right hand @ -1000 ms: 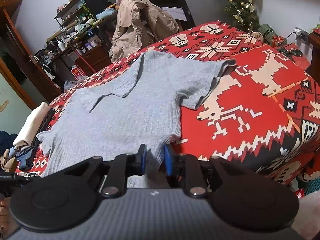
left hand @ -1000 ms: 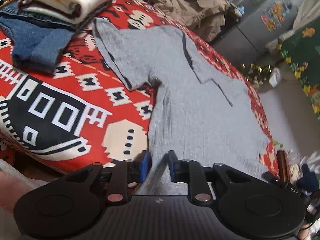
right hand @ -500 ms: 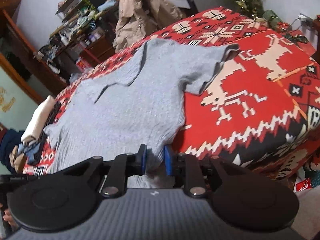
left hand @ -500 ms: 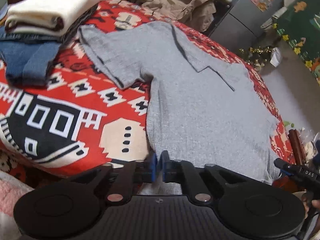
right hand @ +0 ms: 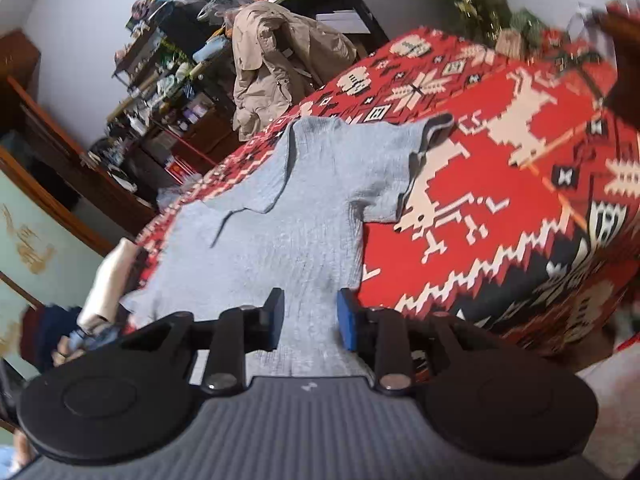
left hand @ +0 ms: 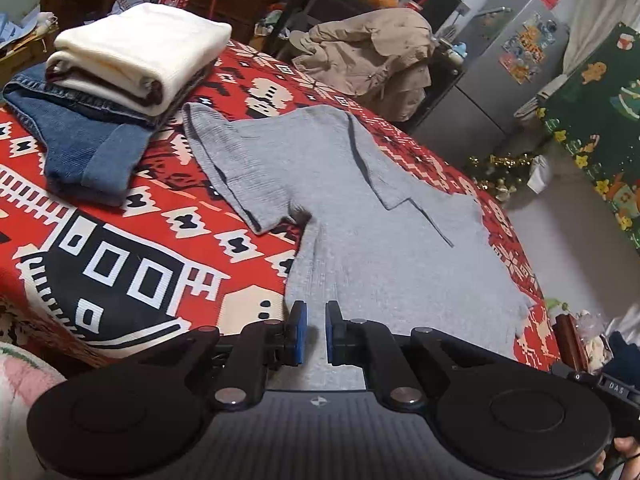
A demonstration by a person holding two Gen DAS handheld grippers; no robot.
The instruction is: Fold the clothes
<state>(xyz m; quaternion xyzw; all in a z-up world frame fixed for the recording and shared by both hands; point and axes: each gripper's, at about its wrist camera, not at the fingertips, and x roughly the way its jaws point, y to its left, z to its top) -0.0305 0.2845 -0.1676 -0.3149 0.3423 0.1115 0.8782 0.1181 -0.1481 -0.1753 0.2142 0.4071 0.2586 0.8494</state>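
A grey short-sleeved shirt lies spread flat, collar away from me, on a bed with a red patterned blanket. My left gripper sits at the shirt's near hem by its left side. Its blue pads stand a narrow gap apart and are opening, with grey cloth showing between them and neither pad pressing on it. In the right wrist view the same shirt runs away from my right gripper, which is at the hem near the right side. Its jaws are opening wide over the cloth, pads clear of it.
A folded cream sweater rests on folded jeans at the blanket's far left. A tan jacket hangs behind the bed, beside a grey fridge. Cluttered shelves line the far wall. Bare blanket stretches right of the shirt.
Half a second ago the left pads were pinched together on the hem; now a gap shows. The right jaws have spread much wider, and the right view has tilted.
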